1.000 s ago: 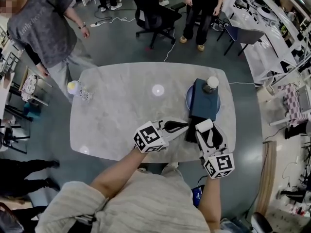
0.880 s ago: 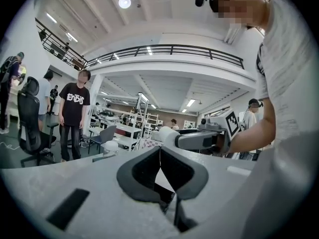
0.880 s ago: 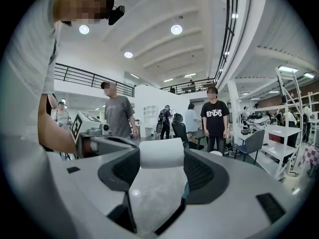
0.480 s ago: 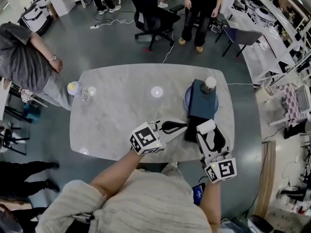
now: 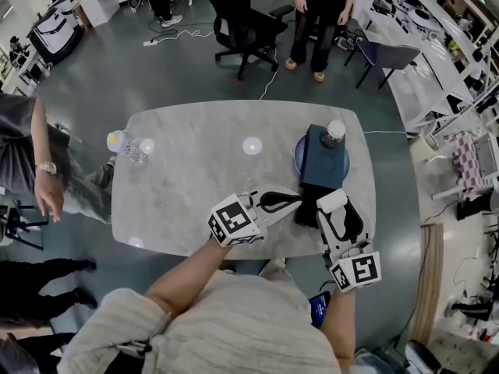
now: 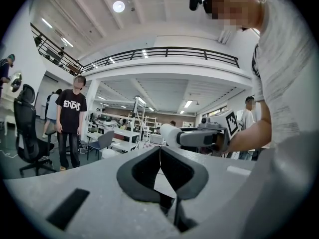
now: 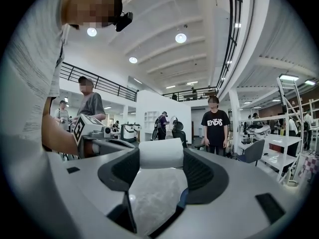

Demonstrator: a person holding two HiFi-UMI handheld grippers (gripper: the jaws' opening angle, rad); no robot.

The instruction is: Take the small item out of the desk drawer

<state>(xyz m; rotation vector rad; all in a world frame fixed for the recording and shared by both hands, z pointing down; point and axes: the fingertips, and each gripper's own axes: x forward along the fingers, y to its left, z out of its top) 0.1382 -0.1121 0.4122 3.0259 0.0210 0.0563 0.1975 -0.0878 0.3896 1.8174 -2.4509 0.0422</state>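
A dark blue desk drawer unit (image 5: 324, 160) stands on a round blue plate (image 5: 299, 156) at the table's right side. A dark part of it (image 5: 307, 207) reaches toward the front edge between my grippers. My right gripper (image 5: 330, 206) is shut on a small white cylinder (image 5: 330, 200), held just in front of the unit; the cylinder (image 7: 160, 153) spans its jaw tips in the right gripper view. My left gripper (image 5: 295, 200) points right toward the unit, shut and holding nothing (image 6: 160, 151). The left gripper view also shows the cylinder (image 6: 168, 133).
A round white-capped object (image 5: 334, 133) sits on top of the drawer unit. A small yellowish ball (image 5: 116, 140) and a crinkled clear object (image 5: 135, 153) lie at the marble table's (image 5: 203, 178) far left. A person's hand (image 5: 47, 197) is at the left; an office chair (image 5: 248, 23) and standing people are beyond.
The person at the left has walked off toward the left edge. My right gripper has drawn slightly toward me with the cylinder. The left gripper has barely moved.
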